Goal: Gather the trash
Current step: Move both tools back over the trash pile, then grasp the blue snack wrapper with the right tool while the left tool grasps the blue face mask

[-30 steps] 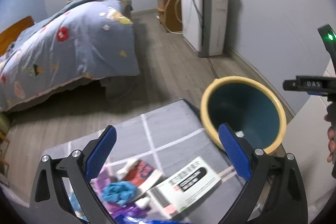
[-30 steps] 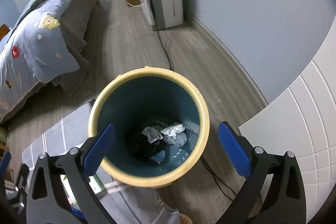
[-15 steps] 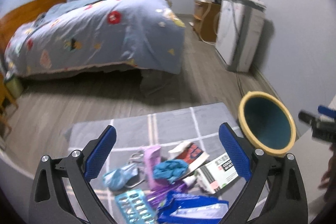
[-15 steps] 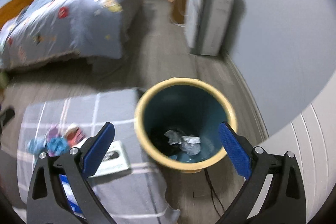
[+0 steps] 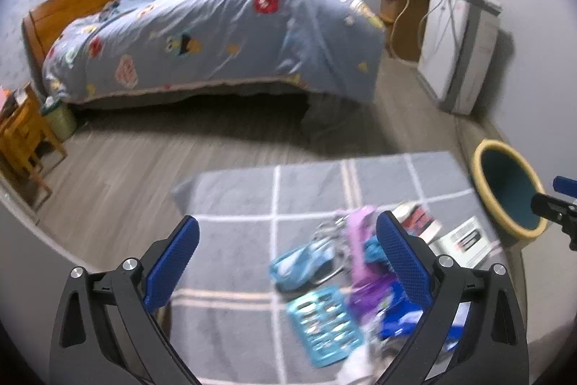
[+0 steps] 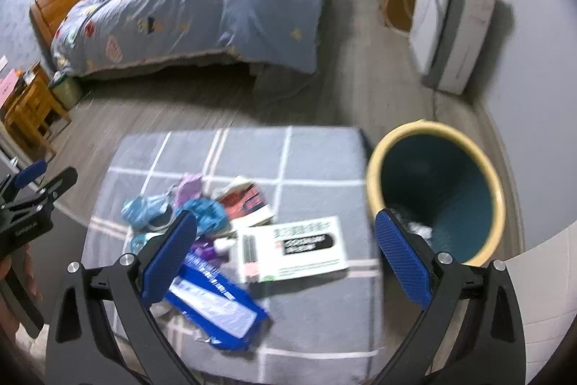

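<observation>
A heap of trash lies on a grey checked table (image 6: 317,161): a white box with a black label (image 6: 294,249), a blue packet (image 6: 216,305), a red and white carton (image 6: 245,201), a crumpled blue wrapper (image 6: 205,210), a purple packet (image 5: 357,240) and a teal blister pack (image 5: 324,323). A yellow-rimmed teal bin (image 6: 436,190) stands right of the table with crumpled paper inside; it also shows in the left wrist view (image 5: 508,186). My left gripper (image 5: 286,262) is open and empty above the table. My right gripper (image 6: 285,258) is open and empty above the white box.
A bed with a blue patterned quilt (image 5: 216,27) stands beyond the table. A white appliance (image 5: 458,49) and a wooden cabinet (image 5: 400,20) line the right wall. A wooden stool (image 5: 21,139) is at the left. Grey plank floor (image 5: 119,175) lies between.
Both grippers have swung left and back from over the bin. The table and trash heap have come into fuller view. Both stay open and empty.
</observation>
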